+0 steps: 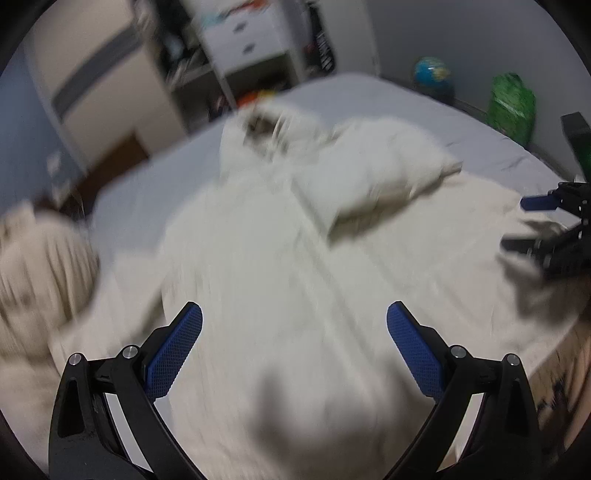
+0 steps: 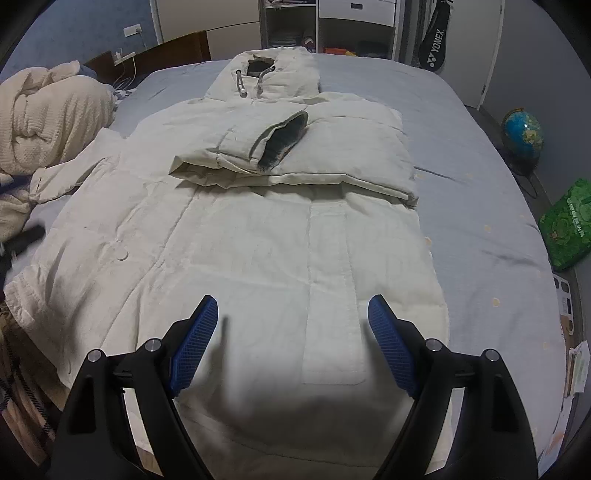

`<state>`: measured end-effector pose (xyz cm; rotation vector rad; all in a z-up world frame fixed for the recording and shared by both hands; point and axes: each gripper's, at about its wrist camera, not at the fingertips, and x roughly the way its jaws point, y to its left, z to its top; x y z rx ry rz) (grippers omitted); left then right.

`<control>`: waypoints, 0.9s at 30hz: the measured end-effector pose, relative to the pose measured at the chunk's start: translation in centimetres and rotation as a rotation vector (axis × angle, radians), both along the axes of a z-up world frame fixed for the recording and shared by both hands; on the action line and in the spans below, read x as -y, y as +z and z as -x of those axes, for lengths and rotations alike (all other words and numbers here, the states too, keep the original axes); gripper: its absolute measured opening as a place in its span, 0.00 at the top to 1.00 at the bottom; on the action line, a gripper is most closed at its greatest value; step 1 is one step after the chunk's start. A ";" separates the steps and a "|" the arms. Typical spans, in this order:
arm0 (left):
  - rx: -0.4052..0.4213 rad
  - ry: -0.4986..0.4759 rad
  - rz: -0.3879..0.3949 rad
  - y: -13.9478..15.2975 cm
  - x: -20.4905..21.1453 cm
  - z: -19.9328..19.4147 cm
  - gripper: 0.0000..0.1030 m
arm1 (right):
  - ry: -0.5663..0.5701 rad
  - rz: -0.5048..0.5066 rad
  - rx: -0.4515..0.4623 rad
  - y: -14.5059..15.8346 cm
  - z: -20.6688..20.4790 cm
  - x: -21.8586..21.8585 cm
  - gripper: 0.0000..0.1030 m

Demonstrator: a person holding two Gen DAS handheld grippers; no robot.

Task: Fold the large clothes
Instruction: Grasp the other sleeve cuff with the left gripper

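Note:
A large off-white padded coat [image 2: 258, 240] lies flat, front up, on the bed, with its hood [image 2: 277, 70] at the far end. One sleeve, with a dark cuff [image 2: 284, 144], is folded across the chest. The other sleeve [image 2: 70, 177] lies out to the left. My right gripper [image 2: 293, 314] hovers open above the coat's lower hem with nothing between its pads. In the blurred left wrist view my left gripper [image 1: 294, 325] is also open and empty over the coat [image 1: 277, 240]. The right gripper [image 1: 517, 223] shows there at the right edge, jaws apart.
The bed has a blue-grey sheet [image 2: 480, 184]. A cream blanket heap [image 2: 48, 118] lies at the left. A globe [image 2: 522, 133] and a green bag [image 2: 565, 225] stand on the floor at the right. Shelves [image 2: 325, 26] and a racket bag [image 2: 436, 40] are behind.

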<state>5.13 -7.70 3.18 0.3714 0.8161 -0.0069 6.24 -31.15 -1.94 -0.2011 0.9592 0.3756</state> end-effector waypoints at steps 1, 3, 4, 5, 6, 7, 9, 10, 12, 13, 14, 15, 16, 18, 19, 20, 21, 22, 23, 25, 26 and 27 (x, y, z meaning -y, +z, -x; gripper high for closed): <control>0.011 -0.011 -0.017 0.2 0.8 -0.7 0.06 | 0.000 0.000 -0.003 -0.1 -0.1 0.0 0.23; 0.014 -0.039 -0.026 0.0 2.4 -2.7 0.06 | 0.001 -0.001 -0.025 -0.5 -0.5 -0.1 0.23; 0.012 -0.053 -0.028 -0.3 3.0 -3.6 0.06 | -0.005 0.003 -0.034 -0.7 -0.6 -0.2 0.23; 0.012 -0.069 -0.033 -1.0 3.7 -4.6 0.06 | -0.006 0.001 -0.033 -0.7 -0.6 -0.2 0.23; 0.005 -0.085 -0.041 -1.8 4.4 -5.5 0.06 | -0.002 -0.011 -0.027 -0.6 -0.5 -0.1 0.23; -0.002 -0.099 -0.051 -2.5 5.1 -6.0 0.06 | -0.002 -0.026 -0.016 -0.3 -0.3 0.0 0.23; -0.019 -0.123 -0.071 -4.7 6.4 -7.5 0.06 | -0.008 -0.030 -0.017 -0.3 -0.4 0.1 0.23; -0.035 -0.131 -0.075 -5.5 6.9 -8.1 0.07 | -0.012 -0.029 -0.016 -0.3 -0.4 0.1 0.23; -0.052 -0.145 -0.093 -7.0 8.1 -9.4 0.07 | -0.014 -0.022 -0.009 -0.3 -0.3 0.0 0.23; -0.052 -0.144 -0.098 -7.2 8.4 -9.8 0.08 | -0.013 -0.022 -0.007 -0.3 -0.2 0.0 0.23; -0.053 -0.145 -0.093 -7.5 8.7 -10.4 0.08 | -0.015 -0.022 -0.006 -0.3 -0.3 0.0 0.23; -0.055 -0.151 -0.086 -7.6 8.9 -10.9 0.08 | -0.017 -0.025 -0.009 -0.3 -0.4 0.0 0.23; -0.054 -0.158 -0.088 -7.6 9.1 -11.3 0.08 | -0.019 -0.029 -0.013 -0.4 -0.4 0.0 0.23; -0.048 -0.185 -0.117 -7.6 9.8 -12.5 0.08 | -0.028 -0.037 -0.022 -0.5 -0.6 0.2 0.23; -0.044 -0.193 -0.130 -7.6 10.0 -13.0 0.08 | -0.034 -0.043 -0.027 -0.5 -0.7 0.3 0.23; -0.047 -0.197 -0.134 -7.6 10.1 -13.8 0.09 | -0.037 -0.045 -0.030 -0.6 -0.8 0.4 0.23; -0.057 -0.198 -0.124 -7.6 10.0 -14.4 0.12 | -0.041 -0.046 -0.031 -0.6 -0.8 0.4 0.23; -0.079 -0.195 -0.098 -7.7 9.8 -15.2 0.20 | -0.045 -0.047 -0.033 -0.6 -0.9 0.5 0.23; -0.107 -0.197 -0.064 -7.7 9.6 -15.8 0.24 | -0.047 -0.047 -0.034 -0.7 -0.9 0.5 0.23; -0.149 -0.203 0.011 -7.3 9.1 -16.7 0.42 | -0.050 -0.047 -0.038 -0.7 -1.0 0.5 0.23; -0.148 -0.203 0.028 -7.0 9.0 -16.9 0.50 | -0.052 -0.048 -0.038 -0.7 -1.0 0.6 0.23; -0.145 -0.201 0.057 -6.4 8.6 -17.1 0.52 | -0.053 -0.049 -0.041 -0.8 -1.0 0.6 0.23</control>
